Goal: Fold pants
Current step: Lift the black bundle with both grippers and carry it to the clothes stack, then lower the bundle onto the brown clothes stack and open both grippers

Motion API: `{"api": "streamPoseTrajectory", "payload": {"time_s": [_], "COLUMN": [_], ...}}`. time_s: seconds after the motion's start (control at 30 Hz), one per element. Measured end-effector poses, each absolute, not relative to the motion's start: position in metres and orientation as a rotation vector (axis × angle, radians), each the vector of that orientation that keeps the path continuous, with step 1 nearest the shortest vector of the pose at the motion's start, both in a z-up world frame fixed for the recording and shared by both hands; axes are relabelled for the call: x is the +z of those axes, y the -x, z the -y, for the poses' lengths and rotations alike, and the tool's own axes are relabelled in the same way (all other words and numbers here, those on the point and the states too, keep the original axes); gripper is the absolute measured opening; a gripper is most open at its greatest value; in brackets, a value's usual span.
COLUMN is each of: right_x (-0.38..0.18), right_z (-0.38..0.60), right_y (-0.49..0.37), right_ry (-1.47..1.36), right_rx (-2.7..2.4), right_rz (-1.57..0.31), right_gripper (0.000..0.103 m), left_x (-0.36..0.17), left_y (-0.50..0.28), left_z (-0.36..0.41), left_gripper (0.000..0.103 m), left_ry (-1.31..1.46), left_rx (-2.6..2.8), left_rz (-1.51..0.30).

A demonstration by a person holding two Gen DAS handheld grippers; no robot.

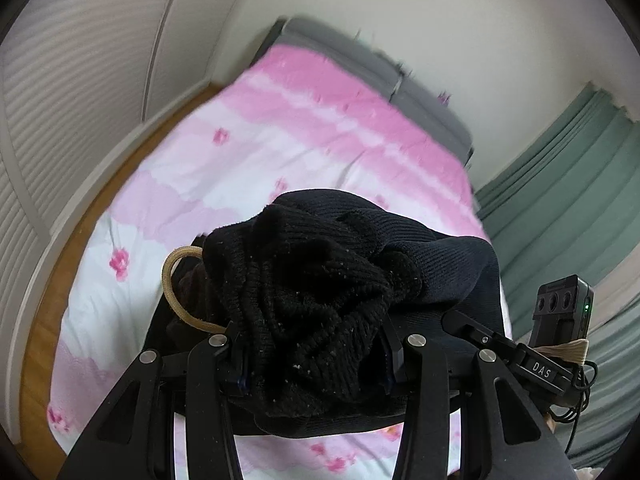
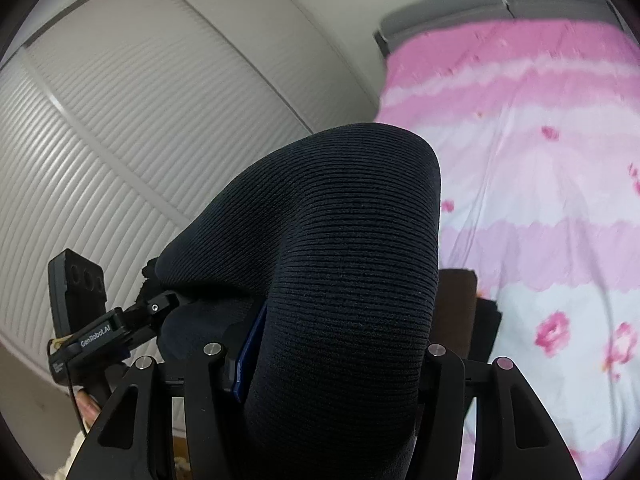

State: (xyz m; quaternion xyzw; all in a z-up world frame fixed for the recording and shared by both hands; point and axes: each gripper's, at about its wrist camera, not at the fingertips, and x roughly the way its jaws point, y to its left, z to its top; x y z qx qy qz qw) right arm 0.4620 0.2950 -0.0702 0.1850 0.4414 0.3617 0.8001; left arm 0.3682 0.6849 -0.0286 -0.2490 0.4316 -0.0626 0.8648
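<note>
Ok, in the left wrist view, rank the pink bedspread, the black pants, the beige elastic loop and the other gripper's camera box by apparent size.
1. Pink bedspread, biggest area.
2. Black pants, though enlarged by closeness to the lens, bunched in the left gripper.
3 and 4. Beige elastic loop and camera box look similar; unsure.

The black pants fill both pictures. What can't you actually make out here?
- Left wrist view: bunched pants cover the left gripper fingertips.
- Right wrist view: draped fabric hides the right gripper fingertips.
- Both views: the pants' full shape is cut off.
- Bed far end: blurred.
</note>
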Motion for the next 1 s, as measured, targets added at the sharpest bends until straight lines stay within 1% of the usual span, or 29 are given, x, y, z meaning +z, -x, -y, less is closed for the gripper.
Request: {"api": "streamPoseTrajectory", "payload": {"time_s": [0.23, 0.37, 0.43, 0.53, 0.6, 0.63, 0.67, 0.73, 0.77, 0.8, 0.93, 1.0], "right_x": [-0.146, -0.185, -0.199, -0.212, -0.212, -0.213, -0.213, -0.212, -0.213, -0.214, -0.216, -0.214], "right_z": [-0.317, -0.318, -0.319, -0.32, -0.338, -0.339, -0.341, -0.344, -0.346, -0.347, -0.347, -0.347], "right_y": [-0.499, -0.518, -0.521, -0.523, -0.529, -0.527, -0.525, -0.521, -0.52, -0.519, -0.512, -0.511], "right_ry": [-0.461, -0.464, -0.452, -0.449, -0.423, -0.388, -0.35, -0.304, -0.293, -0.288, -0.276, -0.267], "right_rx": [0.714, 0.68, 0.661, 0.641, 0.632, 0.619, 0.608, 0.596, 0.594, 0.592, 0.556, 0.535], "right_rz": [-1.103, -1.151, -1.167, -1.18, -1.171, -1.157, -1.142, -1.136, -1.139, -1.141, -1.146, -1.149], "right_gripper": [0.056, 0.057, 0.058, 0.061, 0.066, 0.071, 0.074, 0.077, 0.078, 0.078, 0.087, 0.09], "left_x": [-0.102, -0.13, -0.136, -0.145, -0.152, -0.157, -0.163, -0.173, -0.178, -0.182, -0.182, -0.173], "left_y": [-0.41, -0.423, -0.423, -0.422, -0.419, -0.419, -0.418, -0.419, -0.419, -0.419, -0.415, -0.414], "left_z": [-0.706, -0.707, -0.707, -0.705, -0.706, -0.708, -0.711, -0.717, -0.719, -0.721, -0.72, -0.712], "left_gripper": [0.045, 0.05, 0.055, 0.065, 0.076, 0.079, 0.085, 0.092, 0.098, 0.101, 0.103, 0.102], "left_ry": [0.518, 0.457, 0.419, 0.332, 0.313, 0.312, 0.316, 0.342, 0.351, 0.361, 0.366, 0.305], "left_rx": [-0.159, -0.155, -0.148, -0.148, -0.138, -0.133, -0.131, -0.124, -0.113, -0.103, -0.078, -0.06], "left_rz": [-1.079, -1.123, -1.125, -1.117, -1.115, -1.121, -1.129, -1.144, -1.15, -1.154, -1.15, -1.139]}}
